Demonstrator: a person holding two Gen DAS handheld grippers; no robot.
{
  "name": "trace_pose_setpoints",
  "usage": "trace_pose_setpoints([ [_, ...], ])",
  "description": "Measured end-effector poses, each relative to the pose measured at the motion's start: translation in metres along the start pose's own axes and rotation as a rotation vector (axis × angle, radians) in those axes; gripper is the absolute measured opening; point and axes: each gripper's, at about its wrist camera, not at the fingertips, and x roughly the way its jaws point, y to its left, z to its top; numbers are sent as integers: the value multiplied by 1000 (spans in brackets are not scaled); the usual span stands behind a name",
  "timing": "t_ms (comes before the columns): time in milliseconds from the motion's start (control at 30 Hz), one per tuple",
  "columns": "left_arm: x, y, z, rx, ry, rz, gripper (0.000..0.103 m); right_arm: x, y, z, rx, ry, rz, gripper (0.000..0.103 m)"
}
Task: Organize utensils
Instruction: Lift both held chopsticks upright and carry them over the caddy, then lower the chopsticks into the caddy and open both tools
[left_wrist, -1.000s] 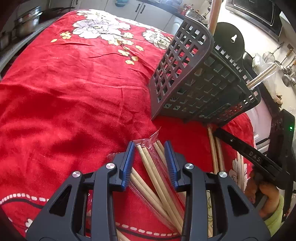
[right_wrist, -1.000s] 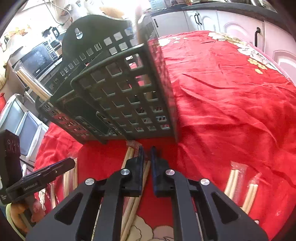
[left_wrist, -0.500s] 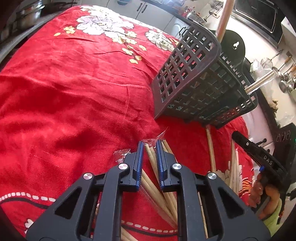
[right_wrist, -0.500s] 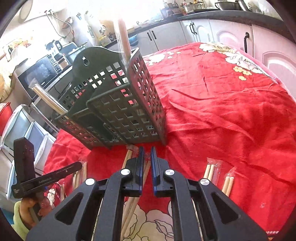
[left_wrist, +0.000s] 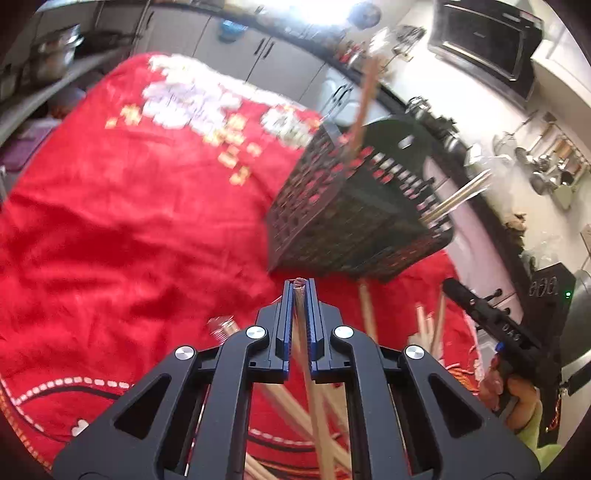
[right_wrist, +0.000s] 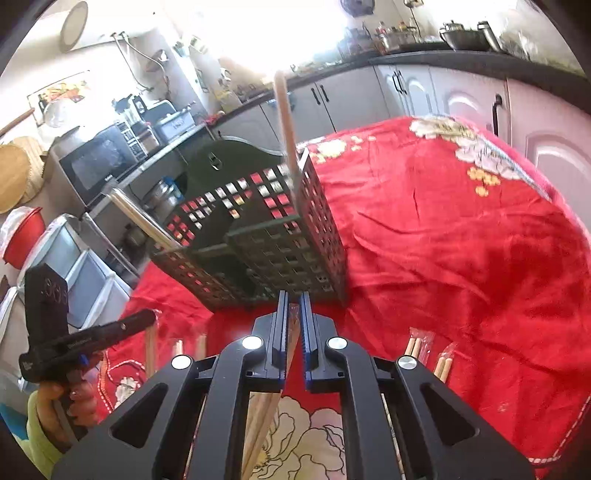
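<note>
L gripper (left_wrist: 300, 295): blue-padded jaws pressed nearly together, pinching a plastic-wrapped pair of pale wooden chopsticks (left_wrist: 303, 332); sticks run back under the tool body, tip showing at jaw ends. View blurred.

R gripper (right_wrist: 292, 306): jaws close together w/ narrow gap, a 2nd wrapped wooden chopstick pair (right_wrist: 291, 332) sits in the gap, leaning on the L-side pad. Cannot tell if pads actually clamp it.

Dark grey perforated plastic utensil caddy (right_wrist: 258, 240) stands on red floral tablecloth (right_wrist: 461, 240), just ahead of both tools. 1 wooden stick (right_wrist: 286, 125) upright in its near-corner compartment; a wrapped bundle of pale sticks (right_wrist: 140, 218) pokes out at a slant from the far side.

Loose on cloth: 2 short wrapped chopstick packs (right_wrist: 417, 345) to R of R gripper, more long sticks (left_wrist: 432, 325) between the 2 tools, near caddy base.
</note>
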Motion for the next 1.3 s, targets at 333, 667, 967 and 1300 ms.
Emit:
trace_pose_setpoints([
  [333,-34,-56,19,107,-108,-75,3,-41,12,11,-35,-97,39,6],
  [667,-47,-97,37,192,-175,-138,2,-84,21,23,-75,-204,45,5],
  [967,-53,-125,53,240,-231,-165,2,-107,24,33,-101,-279,28,5],
  [1300,-60,-149,79,284,-316,-162,2,-118,40,50,-155,-332,41,3],
])
